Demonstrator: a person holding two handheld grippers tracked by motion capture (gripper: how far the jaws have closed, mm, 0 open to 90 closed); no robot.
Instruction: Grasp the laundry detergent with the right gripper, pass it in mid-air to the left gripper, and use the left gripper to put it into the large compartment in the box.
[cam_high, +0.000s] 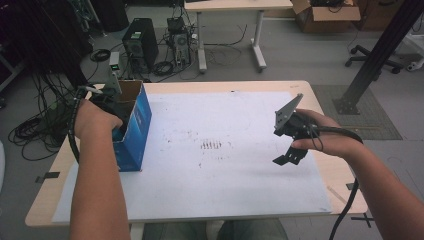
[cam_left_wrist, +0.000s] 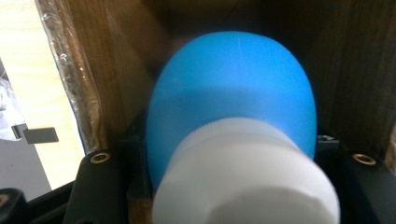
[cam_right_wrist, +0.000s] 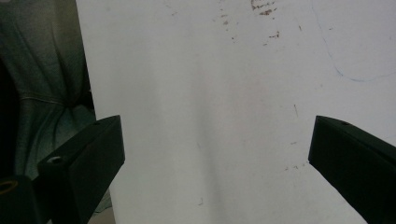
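The person's left hand (cam_high: 95, 119) reaches into the open top of a blue cardboard box (cam_high: 134, 131) standing near the left edge of the bench (cam_high: 320, 107). The left gripper (cam_left_wrist: 233, 154) is down inside it, brown cardboard walls on both sides. Its fingers are clamped on a blue bottle with a white cap (cam_left_wrist: 233, 116), the cap end nearest the gripper's camera and the round blue body pointing deeper into the box. On the right, the right hand (cam_high: 325, 132) holds the right gripper (cam_right_wrist: 215, 163) in the air above the white sheet (cam_high: 240, 165) that covers the bench, well apart from the box. Its fingers stand wide with nothing between them, only the scuffed sheet beneath.
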